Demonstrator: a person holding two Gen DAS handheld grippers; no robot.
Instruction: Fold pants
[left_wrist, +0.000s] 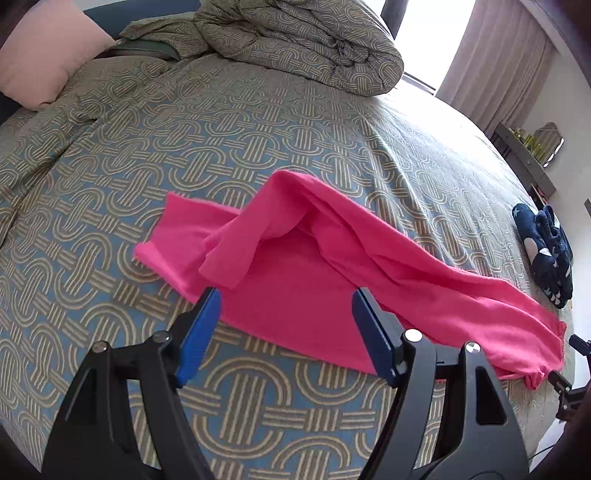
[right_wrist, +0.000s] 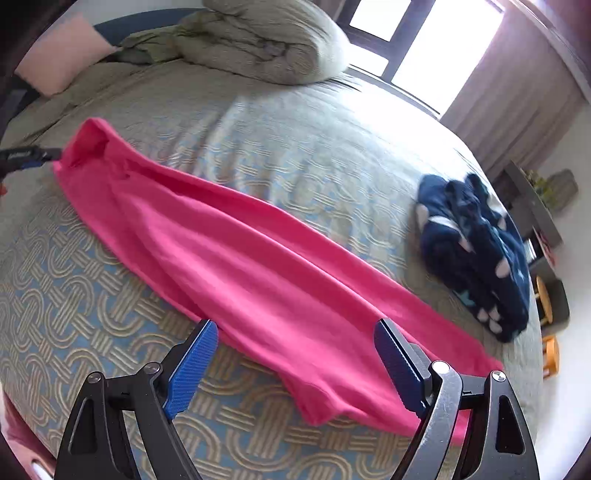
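Bright pink pants (left_wrist: 295, 258) lie on the patterned bed cover, stretched out long from left to right, with the leg ends rumpled and folded over at the left. In the right wrist view the pants (right_wrist: 240, 251) run diagonally toward my gripper. My left gripper (left_wrist: 286, 299) is open and empty, its blue pads just above the near edge of the pants. My right gripper (right_wrist: 295, 328) is open and empty, over the pants' near end. The left gripper's tip (right_wrist: 33, 155) shows at the pants' far end.
The bed cover (left_wrist: 184, 147) has a grey and blue loop pattern. A bunched duvet (left_wrist: 295, 40) lies at the head, a pink pillow (left_wrist: 48, 55) at the far left. A dark blue star-print garment (right_wrist: 476, 251) lies near the right edge. A shelf (left_wrist: 528, 158) and curtains stand beyond.
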